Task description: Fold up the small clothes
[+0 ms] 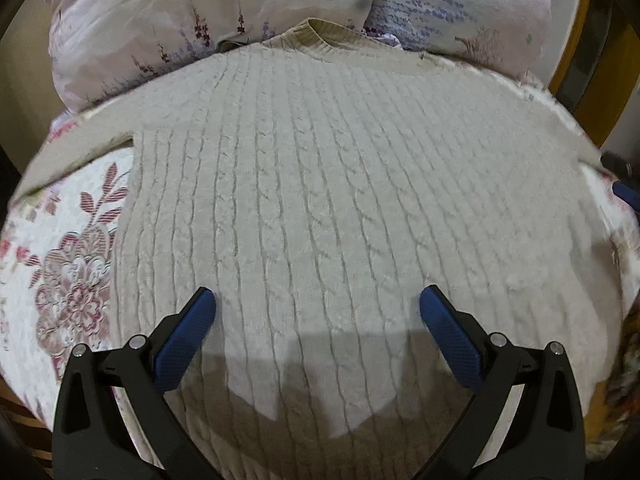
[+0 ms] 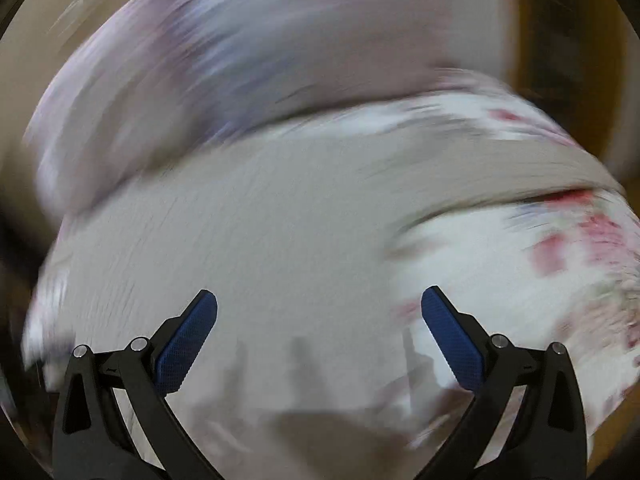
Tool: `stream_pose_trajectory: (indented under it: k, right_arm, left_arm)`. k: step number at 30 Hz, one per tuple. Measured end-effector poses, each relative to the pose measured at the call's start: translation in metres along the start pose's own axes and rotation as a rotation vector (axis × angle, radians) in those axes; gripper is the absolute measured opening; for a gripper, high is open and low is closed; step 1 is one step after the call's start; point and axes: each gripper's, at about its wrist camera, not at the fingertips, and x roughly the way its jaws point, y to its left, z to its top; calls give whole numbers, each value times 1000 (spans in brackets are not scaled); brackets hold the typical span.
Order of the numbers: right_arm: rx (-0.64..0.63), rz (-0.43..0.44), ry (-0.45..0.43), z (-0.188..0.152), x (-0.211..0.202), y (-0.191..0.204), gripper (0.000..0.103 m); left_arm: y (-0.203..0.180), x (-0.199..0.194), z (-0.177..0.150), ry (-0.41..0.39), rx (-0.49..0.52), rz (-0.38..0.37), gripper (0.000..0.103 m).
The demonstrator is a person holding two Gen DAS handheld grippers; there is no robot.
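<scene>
Quilted floral bedspread sat at nine o'clock; the cream cable-knit sweater lay flat, unfolded, collar at twelve. Your left gripper and right gripper gaped wide, empty. Next, you probably needed a sleeve.

Sweater is cream cable-knit, vertical ribs and twisted braids, with a slightly tan ribbed collar. The quilt under it is white with pink-maroon flowers and striped leaves. Pillows are pale pink with purple lavender sprigs. Both tongs are black with textured blue pads.
</scene>
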Motion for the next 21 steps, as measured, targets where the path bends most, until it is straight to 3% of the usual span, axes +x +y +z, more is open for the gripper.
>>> stream_pose_trajectory:
  k: [1, 3, 5, 7, 8, 11, 12, 14, 17, 19, 21]
  right_arm:
    - [73, -20, 3, 15, 3, -23, 102]
    - [323, -28, -11, 54, 11, -96, 85]
    - [489, -61, -27, 74, 19, -148, 69]
    - [635, -123, -27, 87, 31, -196, 61]
    - [699, -153, -13, 91, 39, -217, 54]
    - [764, -167, -27, 92, 48, -240, 37]
    - [757, -184, -33, 96, 51, -243, 33]
    - [732, -199, -32, 102, 60, -246, 9]
    - [637, -195, -119, 112, 51, -219, 8]
    - [472, -129, -195, 128, 38, -164, 8]
    - [309, -8, -245, 135, 28, -93, 8]
  left_arm:
    - [5, -1, 3, -3, -28, -31, 101]
    - [19, -2, 12, -24, -117, -116, 101]
    - [35, -3, 21, -61, -213, -173, 101]
    - [46, -4, 28, -87, -262, -162, 101]
    - [51, -6, 32, -113, -278, -117, 101]
    - [71, -14, 40, -156, -332, -20, 101]
    - [78, -15, 42, -159, -356, -1, 101]
    - [100, -20, 45, -163, -418, 53, 101]
    - [143, -28, 48, -158, -518, 164, 95]
    - [171, -31, 50, -154, -589, 170, 91]
    - [210, -36, 50, -185, -693, 145, 89]
